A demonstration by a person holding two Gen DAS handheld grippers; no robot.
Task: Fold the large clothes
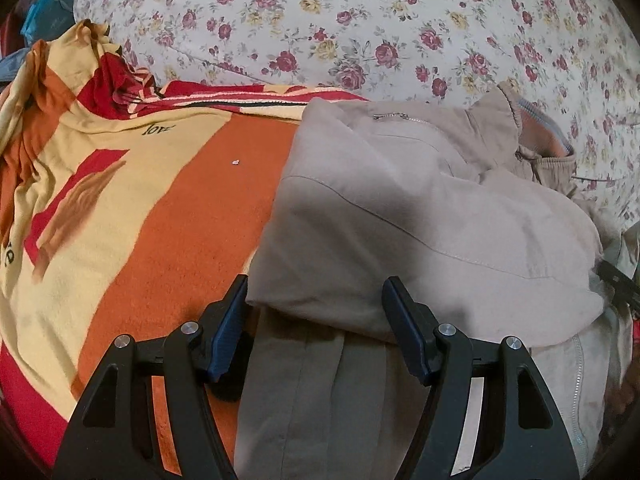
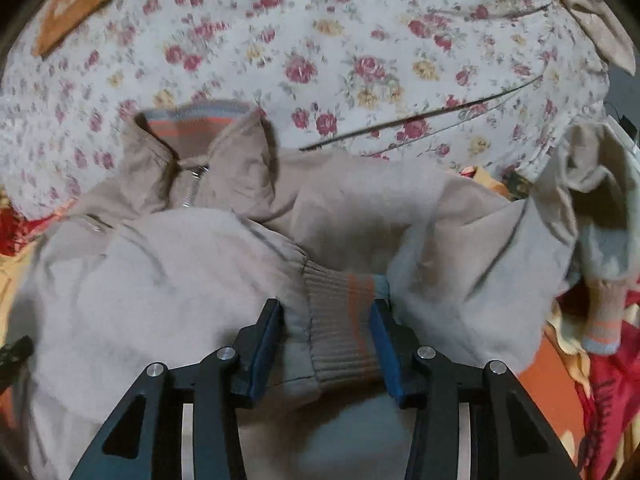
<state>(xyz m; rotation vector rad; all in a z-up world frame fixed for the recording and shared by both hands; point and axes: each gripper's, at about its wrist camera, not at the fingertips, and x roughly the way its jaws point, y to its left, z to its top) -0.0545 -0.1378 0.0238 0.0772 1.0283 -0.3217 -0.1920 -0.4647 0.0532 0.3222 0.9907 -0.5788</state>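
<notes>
A beige zip jacket (image 1: 420, 216) lies on the bed with its collar (image 2: 192, 136) toward the far side. One sleeve is folded across its body. My left gripper (image 1: 320, 312) hovers open at the jacket's near left edge. Its blue-padded fingers (image 1: 230, 320) straddle the folded sleeve's edge without pressing on it. My right gripper (image 2: 326, 340) is shut on the sleeve's ribbed cuff (image 2: 340, 320), which has orange and blue stripes. The cuff fills the gap from pad to pad, over the middle of the jacket. The other sleeve (image 2: 600, 240) trails off to the right, its cuff hanging.
Under the jacket lies an orange, yellow and red blanket (image 1: 160, 208), bunched up at the far left. Beyond it spreads a white floral bedsheet (image 1: 360, 32). An orange cloth (image 2: 92, 4) sits at the far edge of the bed.
</notes>
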